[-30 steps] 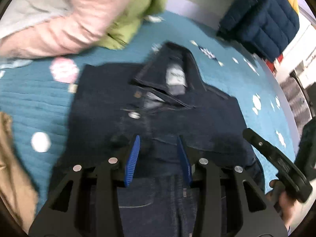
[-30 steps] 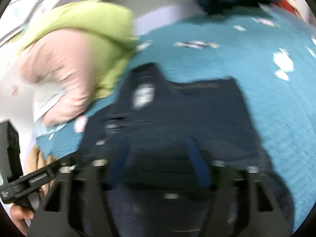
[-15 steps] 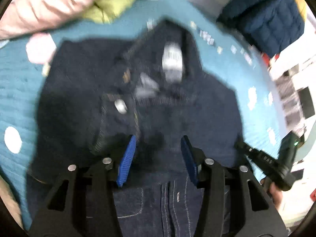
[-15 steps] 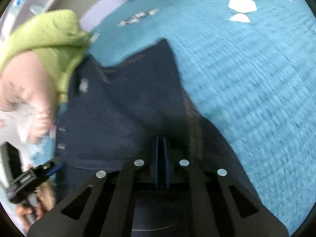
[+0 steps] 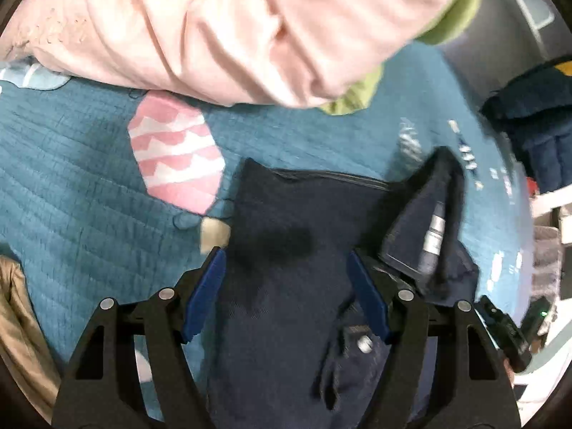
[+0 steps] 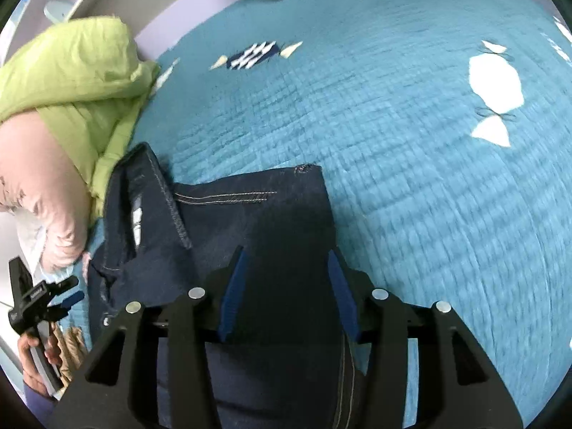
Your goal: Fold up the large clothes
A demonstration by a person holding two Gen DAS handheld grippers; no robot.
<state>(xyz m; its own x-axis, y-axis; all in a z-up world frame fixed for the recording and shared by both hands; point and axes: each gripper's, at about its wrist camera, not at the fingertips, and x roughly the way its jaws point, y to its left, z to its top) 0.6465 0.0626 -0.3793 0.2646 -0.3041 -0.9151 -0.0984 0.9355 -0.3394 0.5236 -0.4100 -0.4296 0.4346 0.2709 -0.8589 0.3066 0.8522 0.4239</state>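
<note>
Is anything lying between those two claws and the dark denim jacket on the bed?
Nothing visible. The left claw and right claw are open directly over the denim jacket.

The left gripper (image 5: 287, 291) points steeply down, its blue pads (image 5: 203, 295) spread wide apart; its jaws have just been opening, with dark cloth lying below the gap and no pad pressing on it. The right gripper (image 6: 287, 291) also tilts steeply down, its jaws apart and just opened from nearly closed, nothing pinched between them. A hand (image 6: 34, 352) grips the left gripper's handle, low at the right wrist view's left edge
</note>
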